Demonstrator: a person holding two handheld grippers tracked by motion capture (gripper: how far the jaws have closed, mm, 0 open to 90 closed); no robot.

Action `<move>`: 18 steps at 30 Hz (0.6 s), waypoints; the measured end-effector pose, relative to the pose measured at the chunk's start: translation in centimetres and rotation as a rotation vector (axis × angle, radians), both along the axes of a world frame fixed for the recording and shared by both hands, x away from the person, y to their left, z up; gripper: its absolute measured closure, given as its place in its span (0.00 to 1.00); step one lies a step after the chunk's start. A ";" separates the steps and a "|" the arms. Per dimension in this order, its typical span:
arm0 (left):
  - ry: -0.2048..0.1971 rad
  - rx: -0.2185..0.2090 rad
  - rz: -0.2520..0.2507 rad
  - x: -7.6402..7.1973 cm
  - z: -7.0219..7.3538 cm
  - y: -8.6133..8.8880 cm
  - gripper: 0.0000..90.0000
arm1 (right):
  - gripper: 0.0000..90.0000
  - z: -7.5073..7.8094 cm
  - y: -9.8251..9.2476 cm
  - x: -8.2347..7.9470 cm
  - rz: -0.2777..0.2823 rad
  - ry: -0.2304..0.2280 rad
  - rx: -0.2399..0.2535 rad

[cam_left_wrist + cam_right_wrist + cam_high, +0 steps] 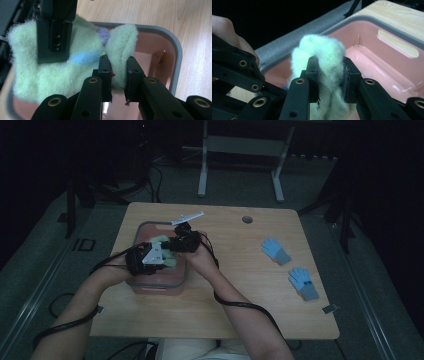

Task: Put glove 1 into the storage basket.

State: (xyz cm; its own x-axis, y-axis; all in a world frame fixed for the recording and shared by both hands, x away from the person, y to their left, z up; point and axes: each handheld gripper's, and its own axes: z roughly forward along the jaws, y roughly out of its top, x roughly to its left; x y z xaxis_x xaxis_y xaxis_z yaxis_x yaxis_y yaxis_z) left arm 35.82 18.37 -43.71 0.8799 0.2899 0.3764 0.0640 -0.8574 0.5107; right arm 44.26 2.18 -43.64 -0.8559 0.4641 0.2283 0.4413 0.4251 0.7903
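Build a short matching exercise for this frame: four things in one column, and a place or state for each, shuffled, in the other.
1. fuzzy green item
2. pink bin
3. blue gloves
4. hole in the tabletop

a. lying loose on the table's right half
b. near the far edge of the table
c. pinched by both tongs
d. standing under the person's hands

Pairs: 1-c, 2-d, 3-a, 4-b

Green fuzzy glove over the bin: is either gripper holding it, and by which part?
Both are. The left gripper pinches a folded edge of the green fuzzy glove; the right gripper clamps a bunched part, above the pink bin.
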 end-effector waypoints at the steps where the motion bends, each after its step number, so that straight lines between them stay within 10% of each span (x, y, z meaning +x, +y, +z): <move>1: 0.014 0.000 0.004 0.2 -0.3 -0.1 0.87 | 0.80 -0.2 0.1 0.1 -0.004 -0.002 -0.003; 18: 0.143 0.039 0.019 3.1 -4.0 -1.1 0.87 | 0.77 -4.1 0.0 1.8 -0.072 0.062 -0.124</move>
State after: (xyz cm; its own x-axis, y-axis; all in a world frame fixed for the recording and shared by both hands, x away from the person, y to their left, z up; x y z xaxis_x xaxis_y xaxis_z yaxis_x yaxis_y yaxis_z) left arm 38.91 17.23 -47.68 0.9200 0.2944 0.2589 0.1500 -0.8745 0.4612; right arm 46.07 2.23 -47.72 -0.8052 0.5518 0.2172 0.5209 0.4831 0.7038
